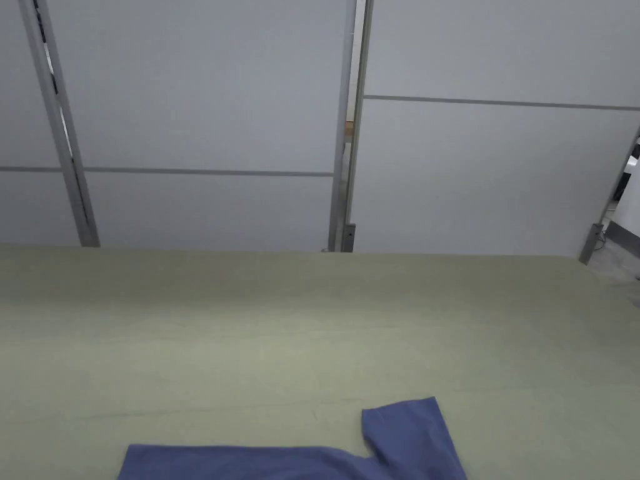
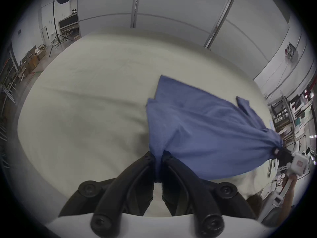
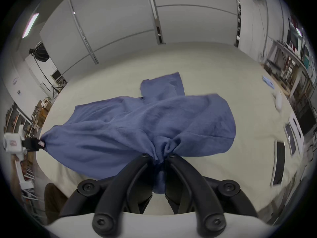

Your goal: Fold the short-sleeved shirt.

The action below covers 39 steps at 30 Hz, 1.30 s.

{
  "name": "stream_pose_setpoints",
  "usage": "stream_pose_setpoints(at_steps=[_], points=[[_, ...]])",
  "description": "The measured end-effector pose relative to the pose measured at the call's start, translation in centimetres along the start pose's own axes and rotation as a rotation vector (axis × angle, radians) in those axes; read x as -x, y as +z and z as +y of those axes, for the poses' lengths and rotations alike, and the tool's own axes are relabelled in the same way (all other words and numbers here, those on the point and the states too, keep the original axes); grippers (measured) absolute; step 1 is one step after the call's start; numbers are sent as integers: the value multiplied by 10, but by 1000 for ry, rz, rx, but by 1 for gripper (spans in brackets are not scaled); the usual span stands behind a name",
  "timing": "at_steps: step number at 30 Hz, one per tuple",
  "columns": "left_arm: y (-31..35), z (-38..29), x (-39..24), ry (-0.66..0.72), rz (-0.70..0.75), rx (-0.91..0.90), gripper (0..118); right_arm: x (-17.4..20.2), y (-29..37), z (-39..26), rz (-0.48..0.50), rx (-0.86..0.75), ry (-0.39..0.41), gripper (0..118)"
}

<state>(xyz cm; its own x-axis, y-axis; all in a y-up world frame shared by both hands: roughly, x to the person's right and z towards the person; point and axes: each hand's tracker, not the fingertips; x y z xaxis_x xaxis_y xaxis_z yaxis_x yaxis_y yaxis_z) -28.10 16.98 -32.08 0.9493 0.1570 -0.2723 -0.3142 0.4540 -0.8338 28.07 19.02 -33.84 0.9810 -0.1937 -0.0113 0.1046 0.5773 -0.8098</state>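
One shirt point(image 2: 197, 130), two grippers, one table point(image 1: 312, 325)

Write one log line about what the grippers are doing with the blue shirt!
left gripper: shut on blue shirt | right gripper: shut on blue shirt | table: far sleeve resting

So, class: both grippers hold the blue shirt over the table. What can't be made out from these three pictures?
- Head view: most of the shirt is cut off by the bottom edge.
- Left gripper view: the cloth pinched in the left gripper is hidden by its jaws; the right gripper is small at the rim.
- Right gripper view: the bunched cloth hides the hem; the table's right side is blurred.
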Motion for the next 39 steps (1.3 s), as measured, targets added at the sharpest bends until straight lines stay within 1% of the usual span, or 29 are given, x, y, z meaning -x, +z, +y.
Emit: stream_pose_setpoints(at_steps=[1,3,5,6,8,11,12,13,14,15,16,18,19,22,23,24,25,26,27,28,29,31,32,33,34,35,36,37,39], points=[[-6,-18,5,-8,16,50,6,-9,0,-12,3,54,-29,12],[-22,-46,11,-16,18,147,6,-17,-6,-29,-15,156,-44,13],[-44,-74,12,2,36,261,6,-21,-25,-48,-60,290,-25,13],[-53,-84,11,-14,49,292,6,-22,-32,-55,-73,328,-23,13],[-69,-99,9,-53,91,295,6,-26,-49,-68,-90,372,-17,13],[-69,-97,8,3,97,224,7,-21,-55,-68,-104,351,-3,15],[-64,-95,9,31,100,203,18,-17,-54,-66,-142,354,42,34],[-55,-90,11,37,107,156,44,-13,-46,-65,-202,338,92,59],[-41,-84,12,37,104,106,86,-11,-35,-64,-236,287,129,90],[-27,-79,13,37,95,54,118,-10,-22,-63,-238,228,145,114],[-1,-72,12,44,52,-105,118,-8,1,-61,-246,131,145,116],[43,-54,9,41,-10,-227,118,-6,46,-54,-249,-101,106,113],[67,-43,4,44,-57,-321,118,-3,67,-51,-247,-237,72,113],[119,-13,-22,25,-148,-615,118,9,122,-37,-168,-597,-11,113],[134,-6,-32,-2,-174,-695,118,15,133,-33,-143,-675,-28,112],[146,-1,-41,-32,-188,-751,118,20,140,-30,-123,-739,-38,108],[158,3,-53,-74,-202,-817,118,40,155,-22,-90,-806,-30,95],[161,2,-62,-120,-208,-878,113,49,160,-20,-65,-855,-8,59],[165,1,-70,-164,-207,-930,93,58,162,-20,-68,-892,16,3],[168,-1,-79,-205,-173,-966,54,68,162,-18,-98,-910,40,3],[167,-2,-87,-239,-142,-982,1,74,160,-19,-124,-932,43,3],[157,-3,-91,-253,-99,-941,0,78,156,-17,-14,-874,77,3],[150,4,-88,-286,-201,-874,0,83,152,-16,-29,-857,79,3],[140,10,-89,-279,-258,-796,0,83,147,-14,-33,-853,87,3],[122,24,-88,-229,-243,-756,0,84,142,-13,-13,-820,113,3],[106,39,-82,-213,-260,-700,0,85,138,-12,-21,-802,120,3],[93,52,-80,-210,-270,-627,0,86,134,-12,-31,-794,122,3],[73,69,-76,-176,-231,-559,0,80,126,-8,-27,-771,126,3],[27,103,-73,-157,-233,-391,0,77,116,-7,-24,-740,106,3]])
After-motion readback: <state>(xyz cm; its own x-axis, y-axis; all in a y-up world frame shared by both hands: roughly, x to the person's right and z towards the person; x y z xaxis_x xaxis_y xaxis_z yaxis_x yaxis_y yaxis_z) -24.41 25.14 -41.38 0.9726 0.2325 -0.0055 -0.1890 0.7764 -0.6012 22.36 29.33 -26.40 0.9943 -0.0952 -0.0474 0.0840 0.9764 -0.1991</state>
